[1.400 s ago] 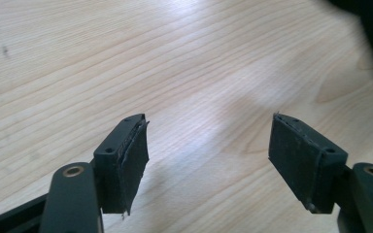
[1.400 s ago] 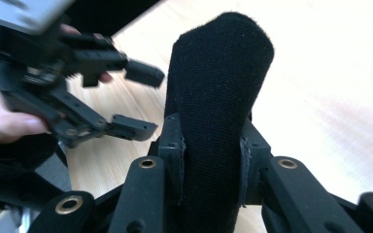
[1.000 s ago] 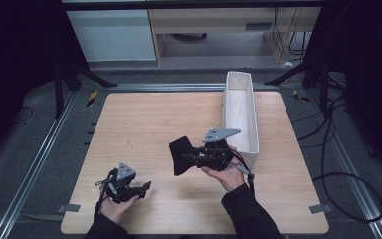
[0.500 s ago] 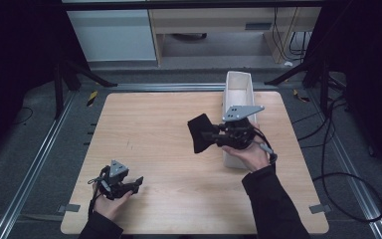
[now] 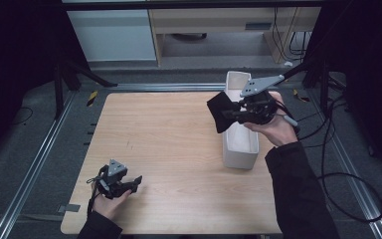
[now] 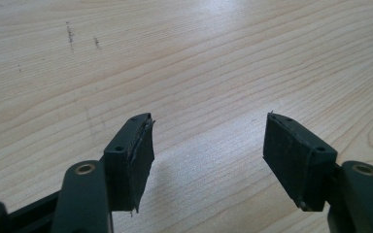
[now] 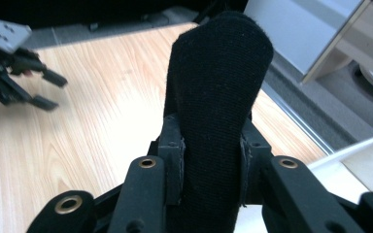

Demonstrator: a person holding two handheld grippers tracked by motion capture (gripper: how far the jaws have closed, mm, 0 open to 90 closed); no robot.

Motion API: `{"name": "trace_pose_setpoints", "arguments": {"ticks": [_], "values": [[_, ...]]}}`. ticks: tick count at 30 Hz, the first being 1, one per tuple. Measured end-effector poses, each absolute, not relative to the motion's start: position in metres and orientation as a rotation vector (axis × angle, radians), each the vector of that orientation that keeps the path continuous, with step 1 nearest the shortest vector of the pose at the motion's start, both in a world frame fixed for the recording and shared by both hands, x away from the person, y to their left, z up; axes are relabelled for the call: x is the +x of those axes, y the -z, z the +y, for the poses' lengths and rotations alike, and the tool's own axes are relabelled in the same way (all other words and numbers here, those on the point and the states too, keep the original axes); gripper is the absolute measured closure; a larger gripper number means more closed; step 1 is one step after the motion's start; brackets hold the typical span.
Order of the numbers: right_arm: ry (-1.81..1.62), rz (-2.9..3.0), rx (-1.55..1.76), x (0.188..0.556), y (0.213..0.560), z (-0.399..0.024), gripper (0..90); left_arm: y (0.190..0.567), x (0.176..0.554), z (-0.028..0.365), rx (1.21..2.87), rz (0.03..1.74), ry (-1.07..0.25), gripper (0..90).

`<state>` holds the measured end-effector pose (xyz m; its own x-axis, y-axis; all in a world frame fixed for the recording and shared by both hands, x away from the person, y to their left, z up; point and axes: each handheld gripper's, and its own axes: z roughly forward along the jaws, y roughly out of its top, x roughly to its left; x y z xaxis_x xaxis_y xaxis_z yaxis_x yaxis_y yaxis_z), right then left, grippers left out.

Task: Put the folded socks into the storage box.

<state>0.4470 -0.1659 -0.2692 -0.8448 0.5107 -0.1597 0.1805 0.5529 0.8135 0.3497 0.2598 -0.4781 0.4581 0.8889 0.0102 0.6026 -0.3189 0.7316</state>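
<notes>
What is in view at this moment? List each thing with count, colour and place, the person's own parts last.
black cloth: 1, black, clamped in the right tool, held above the table by the bin
bin: 1, white, long and open-topped, on the table's right part
table: 1, light wood, centre
cabinet: 1, pale, beyond the table
left tool: 1, black with a grey plate, near the table's front left, open with nothing between its jaws
right tool: 1, black with a grey plate, over the bin, shut on the cloth
hands: 2, dark sleeves, from the bottom edge
</notes>
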Motion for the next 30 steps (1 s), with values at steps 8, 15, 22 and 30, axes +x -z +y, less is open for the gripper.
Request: {"name": "trace_pose_setpoints", "arguments": {"ticks": [8,15,22,30], "values": [[-1.072,2.508,0.521,0.468,0.282,-0.184,69.9,0.479,0.351,0.259,2.051,1.235,-0.550,34.4],[-0.930,2.604,0.492,0.483,0.300,-0.193,69.9,0.480,0.351,0.260,2.049,1.236,-0.546,34.6],[-0.823,2.641,0.433,0.488,0.315,-0.203,69.9,0.481,0.352,0.258,2.059,1.235,-0.539,34.7],[-0.697,2.743,0.366,0.486,0.332,-0.198,69.5,0.480,0.352,0.258,2.065,1.228,-0.542,34.7]]}}
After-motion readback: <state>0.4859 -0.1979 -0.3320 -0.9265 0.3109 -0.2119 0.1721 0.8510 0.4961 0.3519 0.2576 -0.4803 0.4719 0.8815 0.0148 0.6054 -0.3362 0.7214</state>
